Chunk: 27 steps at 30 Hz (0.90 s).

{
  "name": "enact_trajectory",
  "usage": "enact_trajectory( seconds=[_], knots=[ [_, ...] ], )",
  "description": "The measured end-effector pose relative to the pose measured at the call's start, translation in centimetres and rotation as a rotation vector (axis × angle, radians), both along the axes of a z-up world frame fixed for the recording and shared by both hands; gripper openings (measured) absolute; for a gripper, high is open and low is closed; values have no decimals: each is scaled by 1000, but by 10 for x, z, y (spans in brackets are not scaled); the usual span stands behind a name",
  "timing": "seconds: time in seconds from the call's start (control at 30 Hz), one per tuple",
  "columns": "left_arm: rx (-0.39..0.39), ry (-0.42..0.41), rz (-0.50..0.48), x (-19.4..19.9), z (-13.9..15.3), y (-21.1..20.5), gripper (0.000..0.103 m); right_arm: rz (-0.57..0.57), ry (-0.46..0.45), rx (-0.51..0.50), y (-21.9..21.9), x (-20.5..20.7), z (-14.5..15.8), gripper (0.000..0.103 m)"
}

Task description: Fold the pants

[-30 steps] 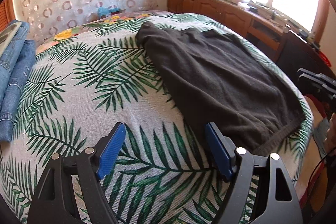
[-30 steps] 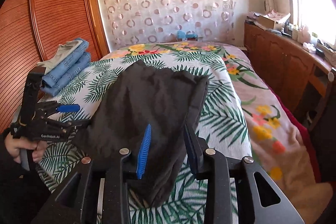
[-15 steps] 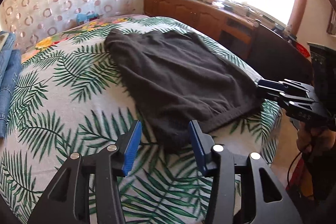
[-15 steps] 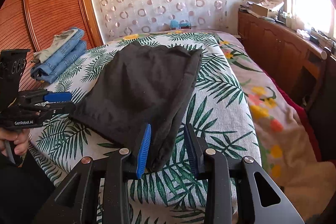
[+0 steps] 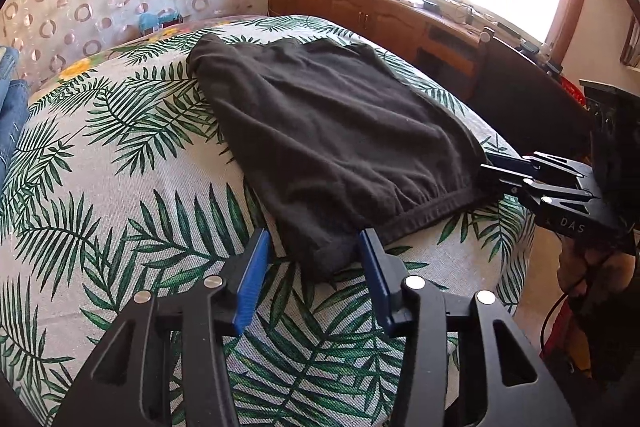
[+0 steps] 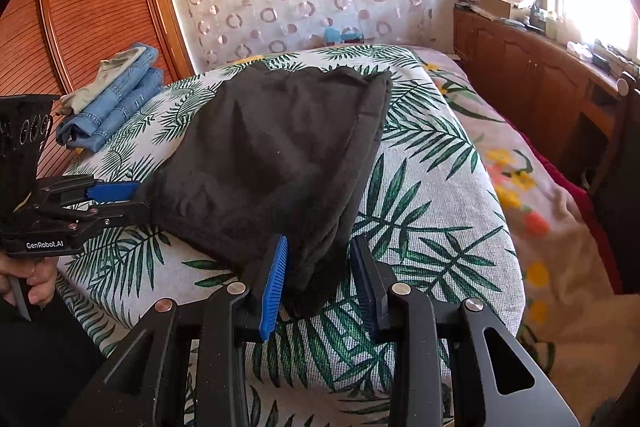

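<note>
Folded blue jeans [image 6: 110, 99] sit stacked at the far left edge of the bed, well apart from the black pants [image 5: 332, 143] lying flat on the palm-leaf bedspread [image 5: 120, 195], waistband at the near edge. Left gripper [image 5: 316, 277] is open, fingers either side of the near-left waistband corner — nothing clamped. Right gripper [image 6: 320, 283] is likewise parted around the near-right corner of the fabric, pads apart and not pinching it.
</note>
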State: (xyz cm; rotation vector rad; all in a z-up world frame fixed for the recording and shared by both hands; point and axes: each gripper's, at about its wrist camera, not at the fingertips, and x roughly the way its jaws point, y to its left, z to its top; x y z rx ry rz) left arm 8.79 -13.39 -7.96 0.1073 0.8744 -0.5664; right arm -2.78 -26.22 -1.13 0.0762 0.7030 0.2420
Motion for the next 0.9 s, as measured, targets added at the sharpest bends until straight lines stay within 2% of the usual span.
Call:
enact_trajectory(
  seconds=[0.3, 0.43, 0.47, 0.6, 0.9],
  knots=[
    [-1, -3, -2, 0, 0, 0, 48, -3, 6, -6, 5, 0, 3, 34],
    [-2, -5, -2, 0, 0, 0, 48, 20, -4, 4, 7, -1, 1, 24],
    [-2, -6, -2, 0, 0, 0, 48, 26, -5, 5, 8, -2, 1, 19],
    [-21, 4, -15, -3, 0, -1, 36, 34, -9, 5, 8, -2, -1, 16],
    [-34, 7, -26, -3, 0, -2, 31, 29, 4, 48, 4, 1, -2, 16]
  ],
)
